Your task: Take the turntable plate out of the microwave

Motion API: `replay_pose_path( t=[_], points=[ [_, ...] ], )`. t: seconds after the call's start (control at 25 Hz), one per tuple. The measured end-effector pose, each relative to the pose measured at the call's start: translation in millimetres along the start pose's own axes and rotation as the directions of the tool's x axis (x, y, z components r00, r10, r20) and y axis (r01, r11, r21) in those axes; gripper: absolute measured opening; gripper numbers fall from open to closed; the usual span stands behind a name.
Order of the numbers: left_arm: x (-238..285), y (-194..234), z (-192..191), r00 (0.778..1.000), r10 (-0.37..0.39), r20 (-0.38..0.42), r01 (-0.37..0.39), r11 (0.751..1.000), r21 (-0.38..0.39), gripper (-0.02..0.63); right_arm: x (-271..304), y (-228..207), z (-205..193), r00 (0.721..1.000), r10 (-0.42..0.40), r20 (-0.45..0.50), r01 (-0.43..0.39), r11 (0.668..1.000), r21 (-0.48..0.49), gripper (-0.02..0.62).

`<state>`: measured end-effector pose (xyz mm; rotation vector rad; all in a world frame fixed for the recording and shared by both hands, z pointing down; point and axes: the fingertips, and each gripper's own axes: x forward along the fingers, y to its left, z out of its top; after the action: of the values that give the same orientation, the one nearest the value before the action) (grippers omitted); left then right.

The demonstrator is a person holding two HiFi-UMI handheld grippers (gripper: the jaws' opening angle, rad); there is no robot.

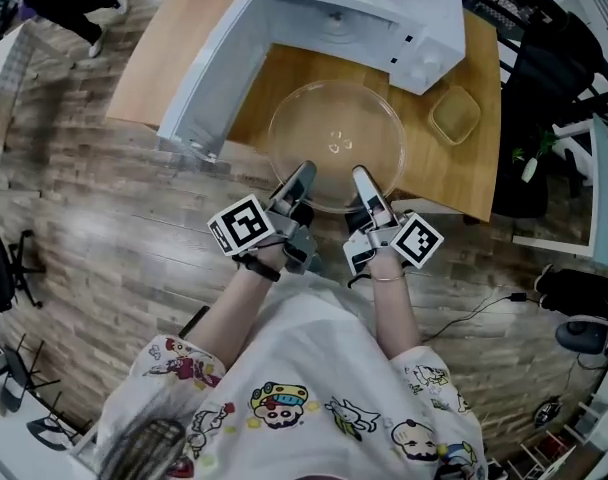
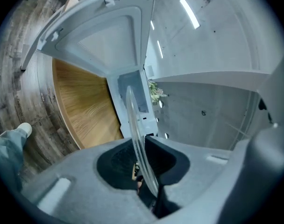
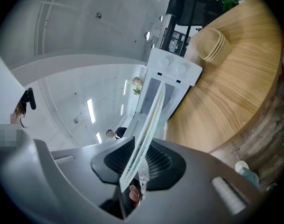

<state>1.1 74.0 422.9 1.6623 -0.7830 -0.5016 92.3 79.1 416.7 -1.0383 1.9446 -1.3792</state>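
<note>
The clear glass turntable plate (image 1: 334, 140) hangs level over the wooden table (image 1: 462, 183), in front of the white microwave (image 1: 369, 13) whose door (image 1: 212, 76) stands open to the left. My left gripper (image 1: 302, 178) is shut on the plate's near rim, left of centre. My right gripper (image 1: 361, 177) is shut on the same rim a little to the right. In the left gripper view the plate (image 2: 136, 129) shows edge-on between the black pads of the left gripper (image 2: 144, 168). The right gripper view has the plate (image 3: 150, 122) clamped edge-on in the right gripper (image 3: 135, 171).
A small beige bowl (image 1: 454, 115) sits on the table right of the microwave, also in the right gripper view as the bowl (image 3: 211, 45). A black chair (image 1: 544, 68) stands at the right. A person's dark legs (image 1: 69, 3) are at the top left.
</note>
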Motion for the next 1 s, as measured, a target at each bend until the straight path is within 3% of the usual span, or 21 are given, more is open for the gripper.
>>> replay_pose_path(
  t=[0.32,0.48,0.6,0.76,0.92,1.0],
  points=[
    [-53.5,-23.1,-51.3,0.999,-0.034,-0.016,0.035,0.999,0.004,0.046,-62.8,28.0,-30.5,0.999,0.016,-0.032,-0.018,0.997,-0.072,0.086],
    [-77.0,-38.5,-68.3,0.998,-0.059,-0.015,0.058,0.998,-0.034,0.046,-83.6,43.2,-45.2,0.998,0.031,-0.048,-0.035,0.996,-0.085,0.087],
    [-93.4,-44.5,-72.8,0.998,-0.055,-0.027,0.056,0.998,0.010,0.046,-94.7,53.7,-55.1,0.998,0.034,-0.050,-0.038,0.996,-0.083,0.087],
    [-107.5,-57.3,-82.3,0.997,-0.070,-0.015,0.068,0.994,-0.091,0.046,-104.0,67.3,-63.2,0.998,0.042,-0.053,-0.046,0.995,-0.093,0.089],
    [-117.4,-63.6,-80.9,0.997,-0.067,-0.045,0.066,0.998,-0.025,0.046,-109.3,78.4,-67.5,0.998,0.042,-0.048,-0.047,0.994,-0.102,0.091],
    [-120.9,-65.0,-80.1,0.996,-0.067,-0.056,0.066,0.997,-0.027,0.046,-109.4,82.9,-69.2,0.998,0.040,-0.051,-0.046,0.992,-0.117,0.091]
  ],
)
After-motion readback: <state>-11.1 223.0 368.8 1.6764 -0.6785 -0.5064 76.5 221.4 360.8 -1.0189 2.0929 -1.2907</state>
